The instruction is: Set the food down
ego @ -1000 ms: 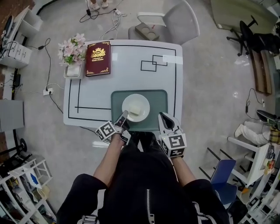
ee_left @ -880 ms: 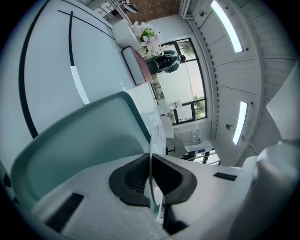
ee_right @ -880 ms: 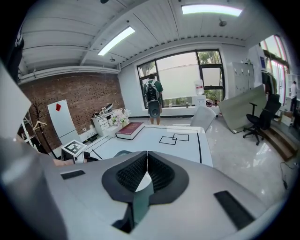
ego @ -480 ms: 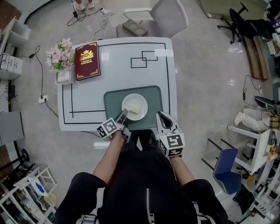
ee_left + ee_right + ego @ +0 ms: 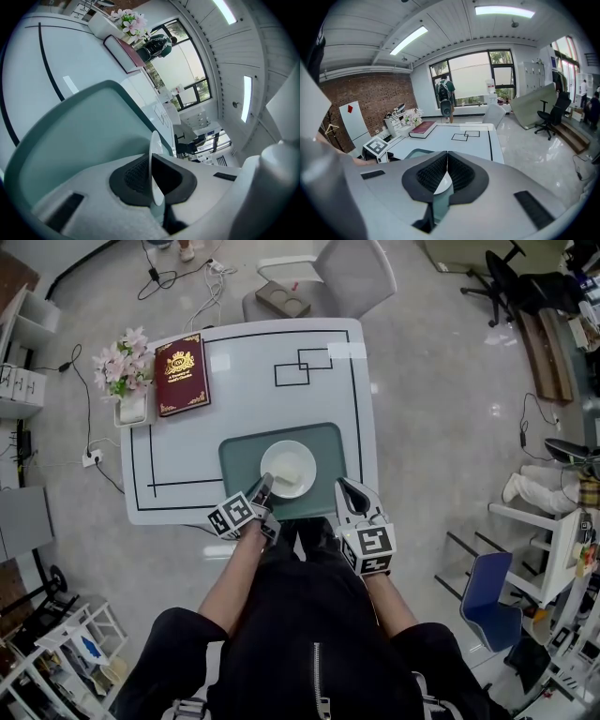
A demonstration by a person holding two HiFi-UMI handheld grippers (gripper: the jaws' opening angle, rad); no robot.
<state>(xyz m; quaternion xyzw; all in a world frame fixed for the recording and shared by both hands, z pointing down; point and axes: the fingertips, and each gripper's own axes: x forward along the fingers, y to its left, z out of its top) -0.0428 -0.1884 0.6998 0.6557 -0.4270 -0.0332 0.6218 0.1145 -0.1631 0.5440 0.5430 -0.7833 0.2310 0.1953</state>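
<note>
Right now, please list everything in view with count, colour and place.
table: one, white with black lines, centre
mat: one, green, table's near edge
plate: one, white, over the mat
food: one pale piece, on the plate
book: one, dark red, table's far left
flowers: one bunch, pink, beside the book
grey chair: one, beyond the table
blue chair: one, floor at right
left gripper: one, white, shut on the plate's near rim
right gripper: one, white, shut, empty, right of the plate

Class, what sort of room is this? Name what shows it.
Probably an office or lab staging a dining scene: a swivel chair, loose floor cables, and a line-marked white table with placemat and plate.
</note>
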